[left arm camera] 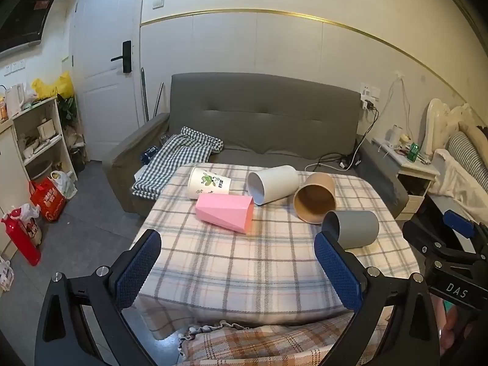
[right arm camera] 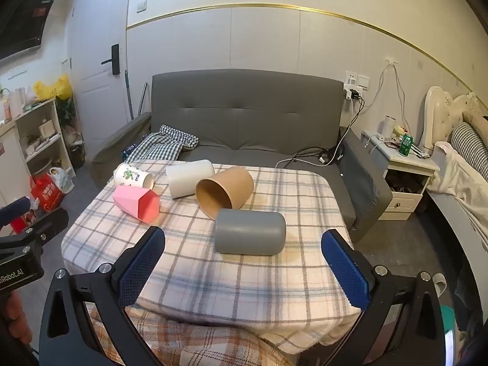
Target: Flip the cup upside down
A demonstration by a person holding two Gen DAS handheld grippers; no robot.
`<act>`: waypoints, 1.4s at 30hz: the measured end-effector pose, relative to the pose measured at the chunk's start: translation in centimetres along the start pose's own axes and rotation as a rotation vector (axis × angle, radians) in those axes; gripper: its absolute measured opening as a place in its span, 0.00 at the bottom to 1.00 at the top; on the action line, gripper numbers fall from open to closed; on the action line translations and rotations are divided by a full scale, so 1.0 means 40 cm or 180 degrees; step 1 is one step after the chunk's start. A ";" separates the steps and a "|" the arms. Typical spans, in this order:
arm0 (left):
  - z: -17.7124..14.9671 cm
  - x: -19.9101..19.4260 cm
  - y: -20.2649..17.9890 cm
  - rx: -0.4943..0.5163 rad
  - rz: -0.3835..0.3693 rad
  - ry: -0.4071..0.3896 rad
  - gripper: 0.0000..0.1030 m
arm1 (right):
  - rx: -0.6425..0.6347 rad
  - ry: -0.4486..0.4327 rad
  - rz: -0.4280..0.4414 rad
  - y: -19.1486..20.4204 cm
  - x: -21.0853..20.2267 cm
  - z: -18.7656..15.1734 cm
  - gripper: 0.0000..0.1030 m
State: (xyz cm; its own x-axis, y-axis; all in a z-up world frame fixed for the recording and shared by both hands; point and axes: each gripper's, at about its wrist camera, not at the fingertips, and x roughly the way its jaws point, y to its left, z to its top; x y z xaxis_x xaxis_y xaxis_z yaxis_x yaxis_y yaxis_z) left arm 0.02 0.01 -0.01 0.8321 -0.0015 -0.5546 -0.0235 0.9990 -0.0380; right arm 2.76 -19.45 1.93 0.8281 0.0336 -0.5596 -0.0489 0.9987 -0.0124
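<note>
- Five cups are seen lying on their sides on a table (left arm camera: 244, 274) covered with a plaid cloth (right arm camera: 228, 277).
- The grey cup (right arm camera: 250, 231) is found nearest the grippers, its mouth turned to the left in both views.
- The brown cup (right arm camera: 225, 191) is laid just behind the grey cup, apparently touching it, with its open mouth facing the cameras.
- The white cup (left arm camera: 272, 183) is placed left of the brown one, close beside it.
- The pink cup (left arm camera: 225, 213), faceted, is set in front of the white cup, toward the left.
- The printed cup (left arm camera: 208, 183), white with a green pattern, is laid behind the pink cup, near the far left edge.
- The left gripper (left arm camera: 238, 262) is held with its blue pads spread wide; nothing is gripped between them.
- The right gripper (right arm camera: 244, 262) is likewise held spread wide and empty, the grey cup being seen just beyond its fingers.
- A grey sofa (right arm camera: 244, 116) is seen behind the table, with a checked cloth (left arm camera: 180, 155) draped over its left seat.
- A nightstand (right arm camera: 405, 177) is seen to the right.
</note>
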 end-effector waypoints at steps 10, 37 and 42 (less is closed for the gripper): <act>-0.006 0.007 0.003 -0.0010 -0.0019 0.0001 1.00 | 0.0011 0.0028 0.0014 0.000 0.001 0.000 1.00; -0.002 0.002 -0.003 -0.0006 -0.0065 0.0014 1.00 | 0.0021 0.0038 0.0017 -0.005 -0.006 0.011 1.00; -0.003 0.003 -0.004 -0.0003 -0.0067 0.0014 1.00 | 0.0023 0.0041 0.0017 -0.006 -0.008 0.014 1.00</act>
State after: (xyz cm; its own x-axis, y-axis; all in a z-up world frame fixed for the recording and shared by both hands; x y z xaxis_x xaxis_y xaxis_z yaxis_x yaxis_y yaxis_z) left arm 0.06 -0.14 -0.15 0.8299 -0.0228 -0.5575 -0.0065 0.9987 -0.0506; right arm 2.82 -19.68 2.58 0.8205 0.0385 -0.5703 -0.0492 0.9988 -0.0034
